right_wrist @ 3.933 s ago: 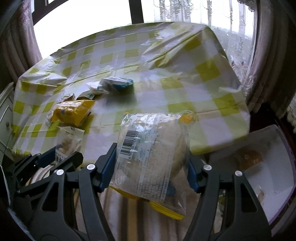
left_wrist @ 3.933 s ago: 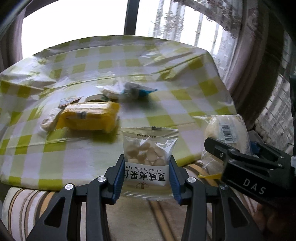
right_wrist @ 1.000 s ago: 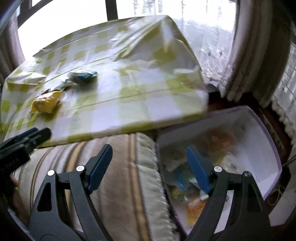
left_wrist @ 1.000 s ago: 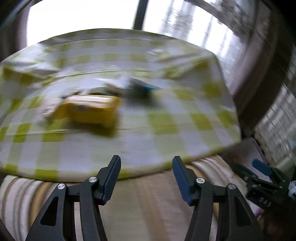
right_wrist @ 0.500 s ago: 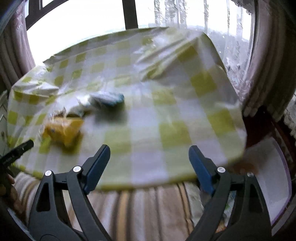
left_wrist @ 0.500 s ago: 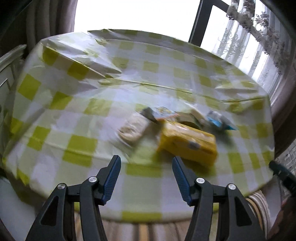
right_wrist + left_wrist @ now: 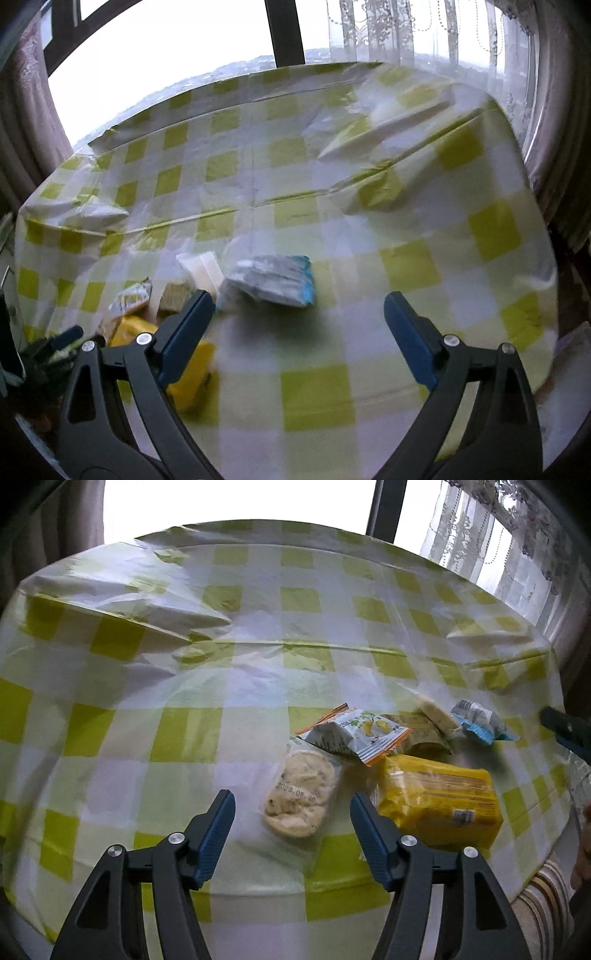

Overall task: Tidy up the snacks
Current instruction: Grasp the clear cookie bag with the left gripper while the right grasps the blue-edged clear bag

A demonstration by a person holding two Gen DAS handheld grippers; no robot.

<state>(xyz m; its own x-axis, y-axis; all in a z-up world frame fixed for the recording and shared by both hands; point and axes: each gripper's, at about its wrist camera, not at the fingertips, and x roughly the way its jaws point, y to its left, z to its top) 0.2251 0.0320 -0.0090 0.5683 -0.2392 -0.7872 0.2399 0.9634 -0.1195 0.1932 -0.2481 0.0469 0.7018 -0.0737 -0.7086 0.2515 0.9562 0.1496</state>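
Several snacks lie on the green-checked tablecloth (image 7: 184, 686). A clear-wrapped pale cookie (image 7: 301, 797) sits just ahead of my left gripper (image 7: 291, 827), whose jaws are opening with nothing pressed between them. Right of the cookie lies a yellow pack (image 7: 439, 805). Behind them rest an orange-edged packet (image 7: 354, 734) and a blue-and-white packet (image 7: 480, 723). My right gripper (image 7: 297, 328) is opening wide and holds nothing. The blue-and-white packet (image 7: 273, 280) lies just beyond it, with the yellow pack (image 7: 188, 373) under its left finger.
A dark green packet (image 7: 424, 734) and a pale wrapped bar (image 7: 436, 712) lie among the snacks. The cloth has raised folds (image 7: 162, 616) at the far left. A striped cushion (image 7: 543, 897) shows below the table edge. Window and curtains stand behind.
Both grippers swung from the striped cushion and the bin back over the table and opened wider. The packets they held several seconds ago are gone from their jaws.
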